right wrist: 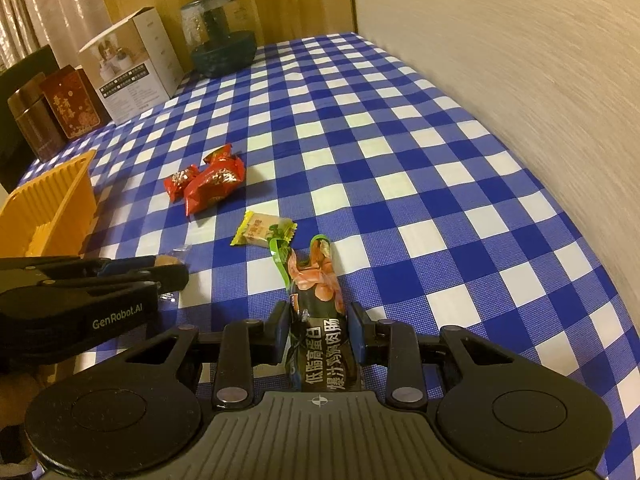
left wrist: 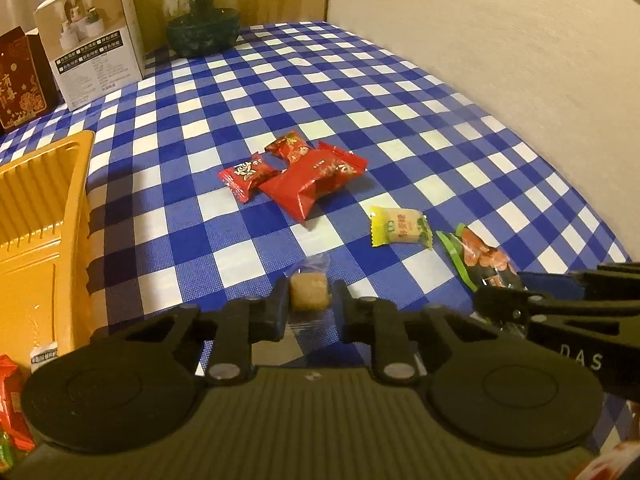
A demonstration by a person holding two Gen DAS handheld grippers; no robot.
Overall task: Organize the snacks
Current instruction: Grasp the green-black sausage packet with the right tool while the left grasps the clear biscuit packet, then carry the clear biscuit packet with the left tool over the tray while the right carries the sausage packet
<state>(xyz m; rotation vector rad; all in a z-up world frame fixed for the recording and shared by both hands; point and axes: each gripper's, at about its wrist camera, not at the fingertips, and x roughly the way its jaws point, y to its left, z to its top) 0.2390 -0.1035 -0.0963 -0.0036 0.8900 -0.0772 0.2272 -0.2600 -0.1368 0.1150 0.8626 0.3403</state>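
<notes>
My left gripper (left wrist: 310,304) is shut on a small tan cube candy in clear wrap (left wrist: 308,291), low over the checked tablecloth; it also shows in the right wrist view (right wrist: 168,270). My right gripper (right wrist: 318,336) is shut on a long dark sausage snack packet (right wrist: 318,320) with a green end, seen too in the left wrist view (left wrist: 480,260). Three red candy packets (left wrist: 296,172) lie together mid-table, also in the right wrist view (right wrist: 208,182). A yellow-green wrapped candy (left wrist: 400,226) lies beside the sausage packet (right wrist: 264,230).
A yellow plastic basket (left wrist: 44,216) stands at the left (right wrist: 52,204). A white box (left wrist: 94,40), a red tin (left wrist: 20,84) and a dark glass jar (left wrist: 202,20) stand at the back. A wall (left wrist: 520,60) runs along the right. More snack packets (left wrist: 10,412) lie bottom left.
</notes>
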